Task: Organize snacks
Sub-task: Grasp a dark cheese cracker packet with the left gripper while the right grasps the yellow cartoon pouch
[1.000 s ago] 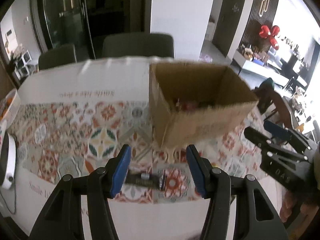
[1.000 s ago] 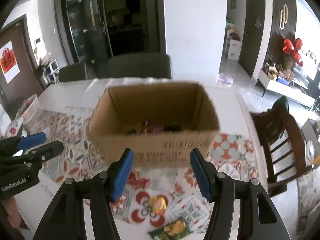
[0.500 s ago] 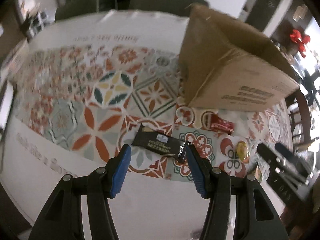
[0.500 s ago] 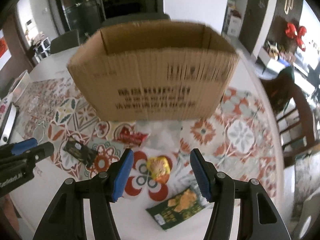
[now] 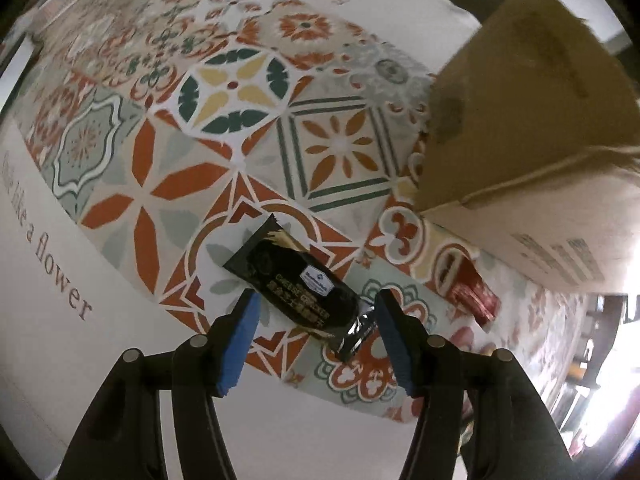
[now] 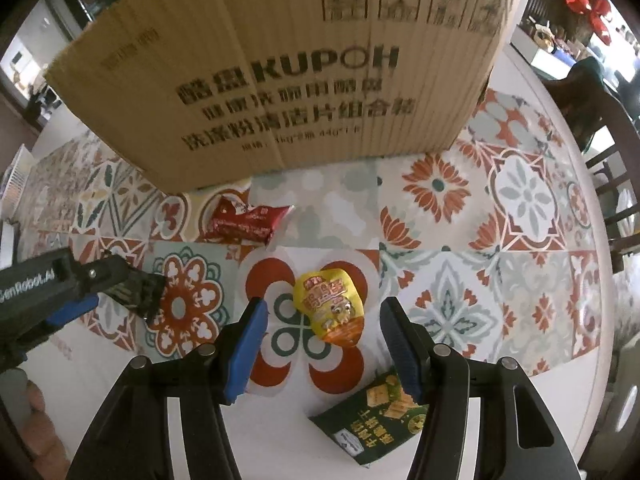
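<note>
A black cracker packet (image 5: pixel 298 286) lies on the patterned tablecloth, its near end between the open fingers of my left gripper (image 5: pixel 316 312); it also shows in the right wrist view (image 6: pixel 138 290). My right gripper (image 6: pixel 322 320) is open around a yellow snack pouch (image 6: pixel 330 306), just above the cloth. A red packet (image 6: pixel 244 220) lies close to the front wall of the cardboard box (image 6: pixel 280 64); it also shows in the left wrist view (image 5: pixel 470 294). A green cracker packet (image 6: pixel 374 420) lies under the right finger. The left gripper (image 6: pixel 76 300) shows at the left of the right wrist view.
The cardboard box (image 5: pixel 532 120) stands upright just beyond both grippers. The patterned tablecloth (image 6: pixel 520 208) covers a white round table. A dark wooden chair (image 6: pixel 616 168) stands at the table's right edge.
Both grippers have dropped down and forward toward the table. The black packet now sits between the left fingers and the yellow pouch between the right fingers. Both stay open.
</note>
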Demonstrator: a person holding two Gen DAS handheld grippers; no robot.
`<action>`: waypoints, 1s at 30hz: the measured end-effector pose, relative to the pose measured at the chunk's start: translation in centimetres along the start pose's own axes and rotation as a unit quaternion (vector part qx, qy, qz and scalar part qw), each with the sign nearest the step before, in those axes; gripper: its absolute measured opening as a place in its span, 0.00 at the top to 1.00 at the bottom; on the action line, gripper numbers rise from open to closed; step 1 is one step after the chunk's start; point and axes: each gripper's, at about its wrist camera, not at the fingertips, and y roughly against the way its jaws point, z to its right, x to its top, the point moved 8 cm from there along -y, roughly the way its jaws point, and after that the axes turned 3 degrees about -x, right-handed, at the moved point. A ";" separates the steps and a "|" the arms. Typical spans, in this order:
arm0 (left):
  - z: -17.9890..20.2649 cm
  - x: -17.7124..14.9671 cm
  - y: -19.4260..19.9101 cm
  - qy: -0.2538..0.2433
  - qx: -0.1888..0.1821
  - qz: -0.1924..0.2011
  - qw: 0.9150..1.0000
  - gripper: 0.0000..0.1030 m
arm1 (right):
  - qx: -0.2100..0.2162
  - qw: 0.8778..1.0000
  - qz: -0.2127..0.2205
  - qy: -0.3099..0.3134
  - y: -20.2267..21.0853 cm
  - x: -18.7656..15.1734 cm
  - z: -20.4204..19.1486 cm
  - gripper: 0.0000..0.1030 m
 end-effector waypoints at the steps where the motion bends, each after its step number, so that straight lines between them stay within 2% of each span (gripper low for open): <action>1: -0.1 0.0 -0.3 0.006 0.005 -0.003 1.000 0.43 | -0.002 1.000 -0.001 0.000 -0.2 0.0 0.0 0.42; 7: -0.2 -0.1 -1.1 0.020 0.019 -0.011 1.000 0.43 | 0.000 1.000 -0.010 0.002 -1.3 0.1 -0.5 0.43; 13: 0.0 0.2 -1.3 0.011 0.042 -0.006 0.999 0.43 | 0.000 1.000 -0.010 0.008 -2.2 0.5 -0.9 0.62; 15: 0.5 0.5 -1.5 0.005 0.049 -0.003 0.999 0.44 | 0.002 1.000 -0.006 0.008 -2.2 0.5 -1.1 0.62; 16: 1.1 0.8 -1.7 0.002 0.052 -0.001 0.999 0.45 | 0.002 1.000 -0.004 0.008 -2.1 0.6 -1.3 0.62; 18: 1.1 0.8 -1.7 -0.005 0.058 0.003 0.998 0.52 | 0.007 1.000 -0.002 0.008 -2.2 0.6 -1.6 0.63; 24: 1.2 -0.1 -1.3 -0.052 0.043 0.016 0.998 0.62 | 0.022 1.000 0.001 0.006 -1.5 -0.3 -0.8 0.63; 30: 1.2 -1.5 -0.8 -0.131 0.002 0.032 0.991 0.64 | 0.039 0.999 0.020 0.029 0.1 -0.9 -1.3 0.63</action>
